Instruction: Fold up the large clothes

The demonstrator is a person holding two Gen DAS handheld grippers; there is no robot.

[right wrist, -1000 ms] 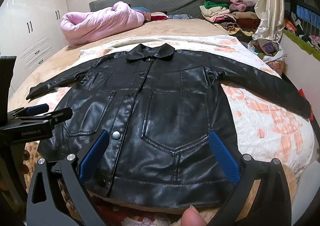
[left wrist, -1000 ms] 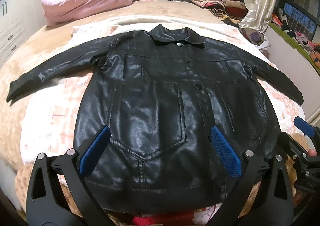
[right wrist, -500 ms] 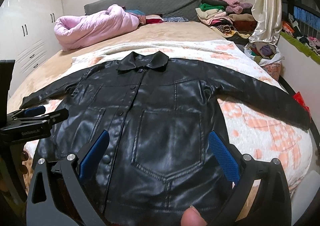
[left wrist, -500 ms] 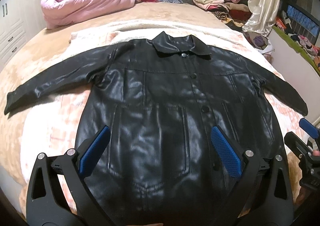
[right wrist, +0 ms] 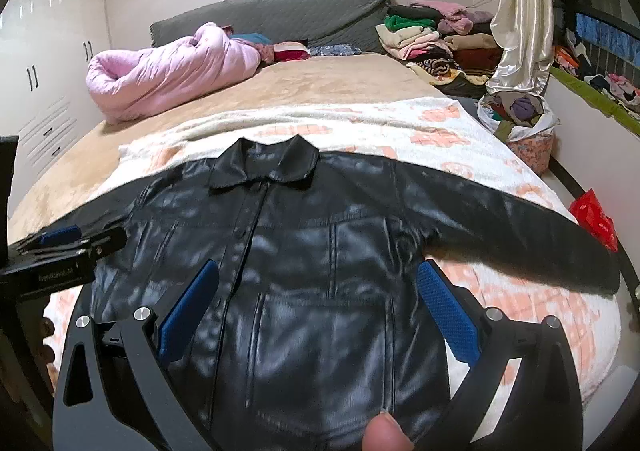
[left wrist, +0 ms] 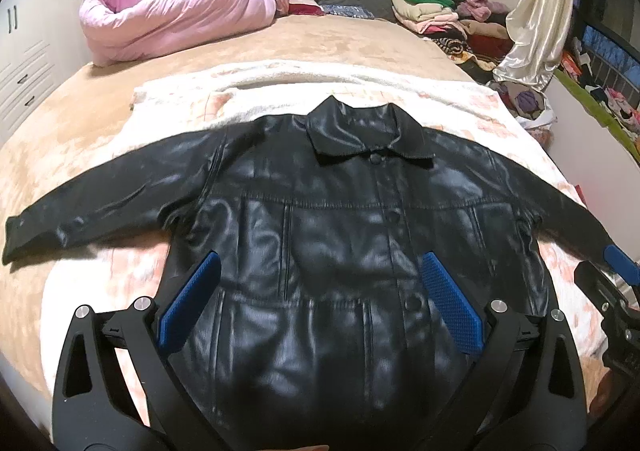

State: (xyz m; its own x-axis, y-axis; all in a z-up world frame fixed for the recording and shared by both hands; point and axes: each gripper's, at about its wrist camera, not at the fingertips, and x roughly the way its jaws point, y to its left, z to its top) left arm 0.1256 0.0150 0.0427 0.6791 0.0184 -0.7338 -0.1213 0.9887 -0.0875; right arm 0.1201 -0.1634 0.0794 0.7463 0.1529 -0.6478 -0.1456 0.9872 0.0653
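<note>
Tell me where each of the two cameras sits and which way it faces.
Left wrist: sits on the left gripper, facing up the bed over the black leather jacket; its open blue-padded fingers show, the right gripper at the right edge.
Right wrist: sits on the right gripper, facing likewise; open fingers and a fingertip show, the left gripper at left.
Shared: the jacket, pink quilted duvet, grey headboard.

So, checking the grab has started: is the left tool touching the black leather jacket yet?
Cannot tell. In the left wrist view the open left tool frames the black leather jacket, but neither view shows contact or a gap plainly.
</note>
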